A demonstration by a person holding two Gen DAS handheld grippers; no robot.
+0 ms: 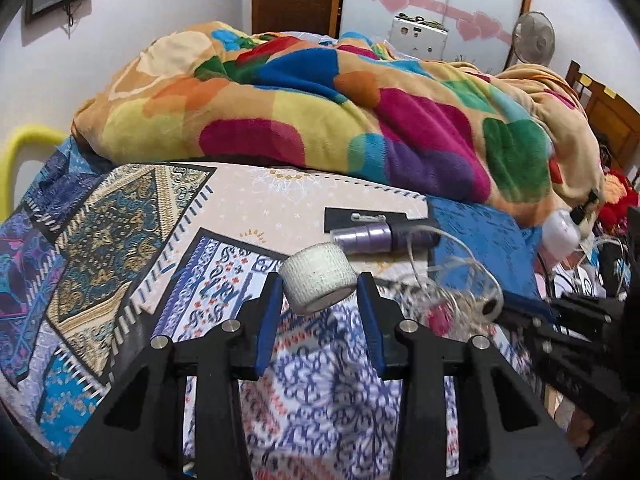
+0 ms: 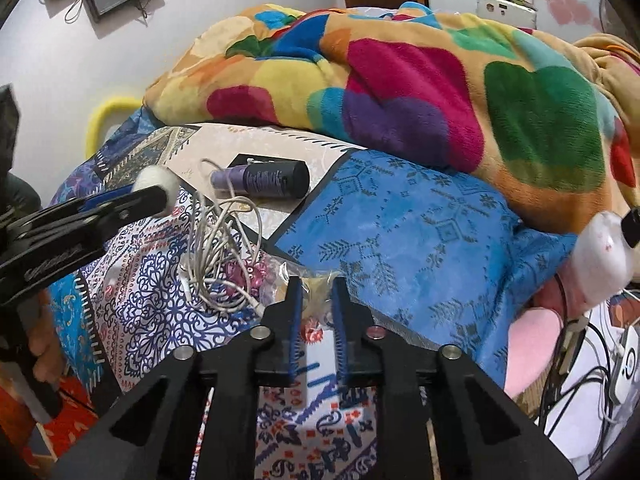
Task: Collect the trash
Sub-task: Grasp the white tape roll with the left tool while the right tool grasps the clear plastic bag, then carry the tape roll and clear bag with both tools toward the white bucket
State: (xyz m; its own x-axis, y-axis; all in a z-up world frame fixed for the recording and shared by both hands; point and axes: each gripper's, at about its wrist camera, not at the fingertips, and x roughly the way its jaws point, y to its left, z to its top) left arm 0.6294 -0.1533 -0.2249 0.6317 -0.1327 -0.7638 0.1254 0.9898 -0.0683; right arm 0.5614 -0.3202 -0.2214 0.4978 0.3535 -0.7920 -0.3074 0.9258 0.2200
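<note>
Bed [image 1: 280, 208], patterned sheet, blanket [image 1: 320, 100] heaped behind. Left hand-held gripper [image 1: 320, 292] clamps white tape roll [image 1: 318, 282]; right hand-held gripper [image 2: 316, 292] pinches clear plastic wrapper [image 2: 316, 284] near front edge.

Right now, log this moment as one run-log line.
left hand-held gripper: shut on white tape roll | right hand-held gripper: shut on clear plastic wrapper | bed: white cable, purple bottle remain

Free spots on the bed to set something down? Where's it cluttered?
Free: blue pillow, between the blanket and the bed's near edge; bare sheet left of the bandage roll. Crowded: the middle, with cable tangle, purple bottle and plastic wrapper packed close.
</note>
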